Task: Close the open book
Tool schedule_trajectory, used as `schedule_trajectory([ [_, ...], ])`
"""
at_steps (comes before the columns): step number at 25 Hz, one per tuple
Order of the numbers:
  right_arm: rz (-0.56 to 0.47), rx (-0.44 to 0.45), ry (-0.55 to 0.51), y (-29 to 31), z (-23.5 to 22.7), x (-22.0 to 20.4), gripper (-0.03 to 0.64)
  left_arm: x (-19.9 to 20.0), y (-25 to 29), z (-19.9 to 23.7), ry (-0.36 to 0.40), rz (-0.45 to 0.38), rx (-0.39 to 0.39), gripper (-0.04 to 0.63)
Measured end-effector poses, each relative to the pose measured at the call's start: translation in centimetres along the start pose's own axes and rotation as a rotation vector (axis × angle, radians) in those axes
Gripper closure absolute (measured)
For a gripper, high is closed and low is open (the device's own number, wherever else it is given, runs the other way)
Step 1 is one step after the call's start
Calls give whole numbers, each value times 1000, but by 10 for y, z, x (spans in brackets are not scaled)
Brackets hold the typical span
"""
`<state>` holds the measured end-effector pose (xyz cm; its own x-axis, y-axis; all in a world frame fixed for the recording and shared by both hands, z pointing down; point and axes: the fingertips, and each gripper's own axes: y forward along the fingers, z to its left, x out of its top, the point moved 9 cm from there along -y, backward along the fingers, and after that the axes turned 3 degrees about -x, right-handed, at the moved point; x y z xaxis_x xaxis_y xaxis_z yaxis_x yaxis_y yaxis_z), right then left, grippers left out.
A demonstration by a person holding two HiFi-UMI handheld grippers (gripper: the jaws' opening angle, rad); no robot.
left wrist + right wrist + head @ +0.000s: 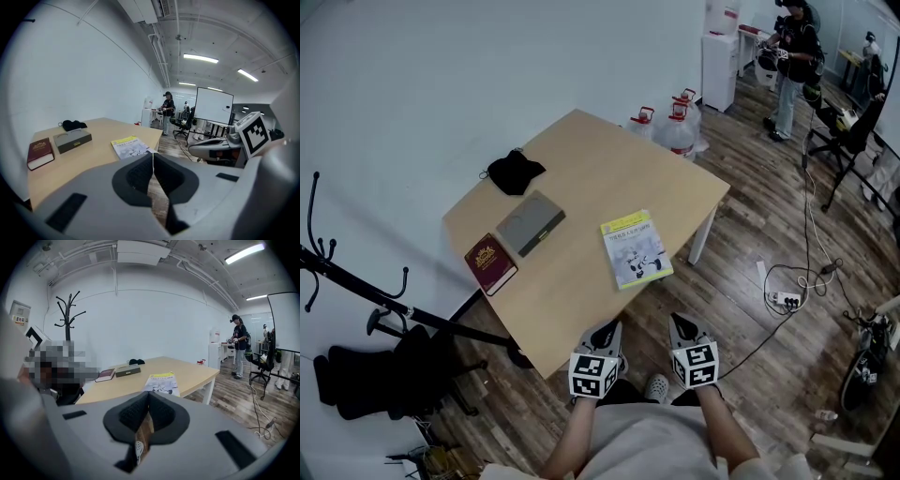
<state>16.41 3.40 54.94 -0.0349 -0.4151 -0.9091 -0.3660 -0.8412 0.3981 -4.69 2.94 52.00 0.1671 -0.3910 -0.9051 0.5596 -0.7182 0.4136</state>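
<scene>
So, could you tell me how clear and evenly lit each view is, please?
Head view: sharp, evenly lit. Left gripper view: strong fisheye, dark corners, ceiling lights bright without flare. Right gripper view: same fisheye, yellow book in focus.

Long white ceiling strip lights [200, 58] fill my room with bright, even light and flare slightly in the left gripper view. The pale wooden bench [581, 169] is evenly lit on top, with only soft shade on the dark plank floor [750, 234] beneath it. Both gripper views bulge and curve toward black corners, and my grey fingers [136, 176], nearest the lens, look soft.
</scene>
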Motion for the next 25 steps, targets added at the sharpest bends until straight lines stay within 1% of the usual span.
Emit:
schedule_trajectory([
  [8,-1,6,-3,2,1,-1,609,-4,-3,2,-26,-6,3,572],
  [25,2,7,-17,1,0,2,611,1,3,2,-3,-1,-16,572],
])
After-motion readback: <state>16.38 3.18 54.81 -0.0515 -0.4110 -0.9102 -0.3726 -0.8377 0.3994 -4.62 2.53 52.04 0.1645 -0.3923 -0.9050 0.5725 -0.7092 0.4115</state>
